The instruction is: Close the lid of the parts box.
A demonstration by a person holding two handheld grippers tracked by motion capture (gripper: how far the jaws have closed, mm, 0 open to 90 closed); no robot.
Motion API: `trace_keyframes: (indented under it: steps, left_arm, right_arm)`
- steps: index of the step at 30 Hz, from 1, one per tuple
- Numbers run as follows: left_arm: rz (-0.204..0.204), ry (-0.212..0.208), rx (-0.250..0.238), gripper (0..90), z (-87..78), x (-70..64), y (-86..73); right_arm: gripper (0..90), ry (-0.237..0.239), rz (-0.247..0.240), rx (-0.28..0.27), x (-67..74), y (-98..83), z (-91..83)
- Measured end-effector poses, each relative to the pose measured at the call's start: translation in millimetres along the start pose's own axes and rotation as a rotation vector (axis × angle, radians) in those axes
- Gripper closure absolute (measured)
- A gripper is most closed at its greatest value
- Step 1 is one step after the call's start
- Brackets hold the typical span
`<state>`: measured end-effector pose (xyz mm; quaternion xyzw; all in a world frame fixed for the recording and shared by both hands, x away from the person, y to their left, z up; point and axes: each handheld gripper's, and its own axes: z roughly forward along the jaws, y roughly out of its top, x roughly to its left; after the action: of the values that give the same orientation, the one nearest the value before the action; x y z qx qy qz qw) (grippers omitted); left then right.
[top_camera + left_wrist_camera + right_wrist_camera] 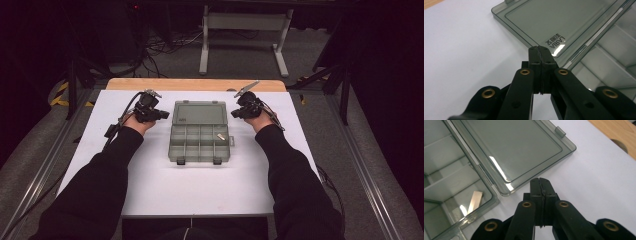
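Flanking open lid (198, 113) of organizer box (200, 145): L gripper (161, 114) at 9 o'clock, R gripper (235, 113) at 3, jaws pressed together, empty, probably readying to flip it closed

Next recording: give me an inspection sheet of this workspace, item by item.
Surface: white table top, with a wooden strip along its far edge.
Job's things: grey see-through compartment box lying open, its lid flat on the far side; one small pale piece in a right-hand compartment.
Clutter: nothing seen.
Grippers: left gripper shut, empty, at the lid's left edge; right gripper shut, empty, at the lid's right edge.
Cables: one trails from each gripper; more lie on the floor beyond.
Surroundings: dark room, grey floor, a white frame stand.
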<state>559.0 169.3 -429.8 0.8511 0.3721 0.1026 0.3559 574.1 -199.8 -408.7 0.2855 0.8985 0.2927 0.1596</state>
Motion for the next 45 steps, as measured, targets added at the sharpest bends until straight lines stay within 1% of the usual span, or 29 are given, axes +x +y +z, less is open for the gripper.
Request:
trace_keyframes:
  steps: [2,5,8,9,11,15,19,20,23,24,26,28,30,33,35,40,42,43,45]
  left_arm:
    - [0.011,0.009,0.005,89.7,2.6,0.2,-0.3]
    - [-0.002,0.004,0.015,89.7,8.3,0.3,-1.5]
    - [-0.003,-0.004,0.024,89.6,11.4,1.7,-2.3]
    - [-0.016,-0.018,0.028,89.6,13.8,2.9,-3.4]
    - [-0.020,-0.025,0.037,89.6,15.4,4.1,-4.2]
    - [-0.031,-0.028,0.049,89.6,19.5,5.3,-6.0]
    - [-0.032,-0.028,0.058,89.6,22.5,7.0,-7.2]
    - [-0.041,-0.031,0.060,89.6,23.3,6.9,-7.6]
    - [-0.036,-0.028,0.063,89.6,24.8,7.9,-8.1]
    - [-0.043,-0.034,0.065,89.6,25.5,7.6,-8.4]
    - [-0.044,-0.037,0.067,89.6,26.7,7.5,-8.7]
    - [-0.037,-0.035,0.068,89.6,27.8,7.3,-8.8]
    - [-0.037,-0.043,0.069,89.6,28.9,6.4,-9.1]
    - [-0.032,-0.039,0.072,89.6,30.3,6.4,-9.6]
    - [-0.041,-0.045,0.077,89.6,31.4,6.8,-10.3]
    - [-0.038,-0.044,0.073,89.6,31.6,6.8,-10.7]
    - [-0.035,-0.045,0.056,89.6,32.0,7.4,-12.8]
    - [-0.045,-0.053,0.048,89.6,32.3,7.3,-14.0]
    - [-0.051,-0.062,0.034,89.4,32.4,8.4,-15.8]
  right_arm:
    - [90.0,0.001,0.004,0.006,-0.4,-1.1,2.6]
    - [90.0,-0.002,0.006,0.013,-1.2,-2.9,6.2]
    - [89.9,-0.001,0.010,0.017,-2.1,-4.7,9.2]
    - [89.9,0.000,0.011,0.018,-2.2,-5.3,10.2]
    - [89.9,0.003,0.013,0.021,-2.2,-5.8,10.9]
    - [89.9,0.016,0.014,0.031,-1.2,-8.7,16.5]
    - [89.8,0.020,0.014,0.037,-0.2,-9.6,21.4]
    - [89.8,0.023,0.013,0.038,-0.1,-9.5,22.1]
    - [89.8,0.024,0.013,0.041,0.4,-9.3,23.4]
    - [89.8,0.025,0.011,0.043,0.6,-9.3,24.1]
    - [89.8,0.026,0.010,0.047,1.3,-9.2,25.3]
    - [89.6,0.027,0.007,0.049,1.6,-9.3,26.2]
    - [89.2,0.026,0.013,0.050,1.9,-9.3,27.0]
    - [89.2,0.026,0.010,0.054,2.5,-9.4,29.2]
    - [89.3,0.028,0.011,0.059,2.9,-9.5,30.4]
    - [89.3,0.028,0.008,0.065,2.9,-9.8,32.4]
    - [89.4,0.031,0.005,0.075,3.9,-9.9,34.7]
    - [89.4,0.030,0.005,0.073,4.2,-9.8,35.0]
    - [89.5,0.028,0.005,0.073,4.9,-9.4,35.5]
